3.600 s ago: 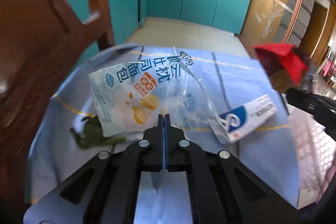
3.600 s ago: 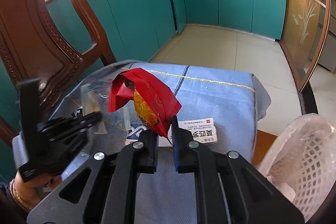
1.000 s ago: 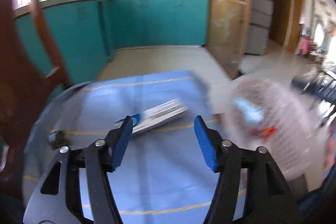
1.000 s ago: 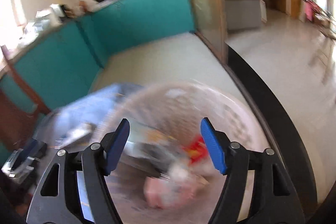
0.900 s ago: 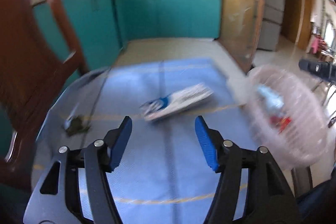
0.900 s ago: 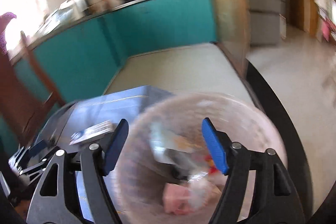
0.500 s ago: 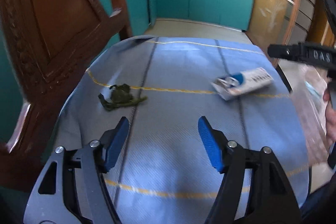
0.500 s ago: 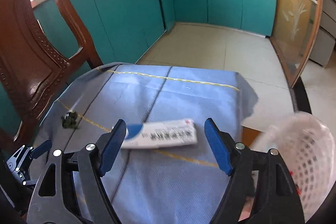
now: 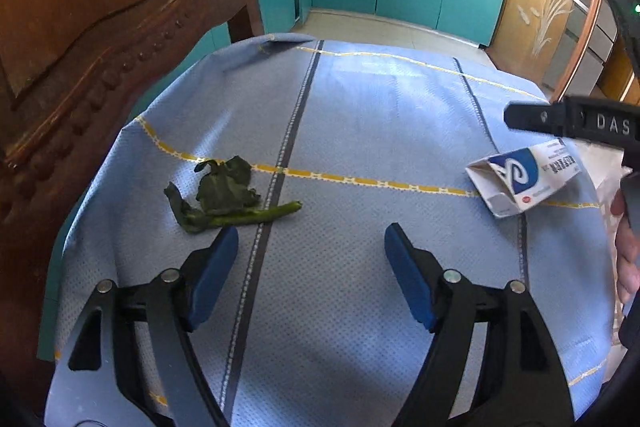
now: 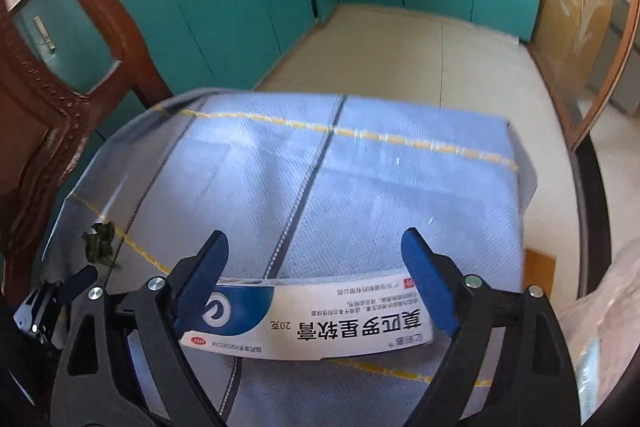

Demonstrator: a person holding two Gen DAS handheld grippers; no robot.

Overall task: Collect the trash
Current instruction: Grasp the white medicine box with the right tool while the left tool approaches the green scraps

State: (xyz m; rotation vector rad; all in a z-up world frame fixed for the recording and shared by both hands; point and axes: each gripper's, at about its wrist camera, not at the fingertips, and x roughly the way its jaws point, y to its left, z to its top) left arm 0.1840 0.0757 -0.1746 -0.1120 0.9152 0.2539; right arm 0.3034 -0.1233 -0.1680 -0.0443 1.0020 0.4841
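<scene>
Two pieces of trash lie on the blue cloth [image 9: 360,115]: a carton [image 10: 308,323] and a wilted green scrap [image 9: 224,195]. The right gripper [image 10: 316,263] is wide open and holds nothing; the carton lies flat between its fingers, neither pad seen touching it. The carton's long axis runs crosswise to the fingers, its blue-logo end by the left finger and its text end by the right. In the left view its torn-open, blue-logo end [image 9: 500,187] points toward that camera. It is probably light thin card, stiff along its length but easily crushed; a pinch across the narrow width, near mid-length, should hold it, though this may call for turning the gripper, since the jaws now span its length.

The left gripper [image 9: 312,239] is also wide open and empty. The scrap lies just beyond its left finger [image 9: 212,267], stalk pointing right along the yellow stripe. It looks limp and light; the firmer stalk is the better hold. A white bin [image 10: 604,307] shows at right, blurred.
</scene>
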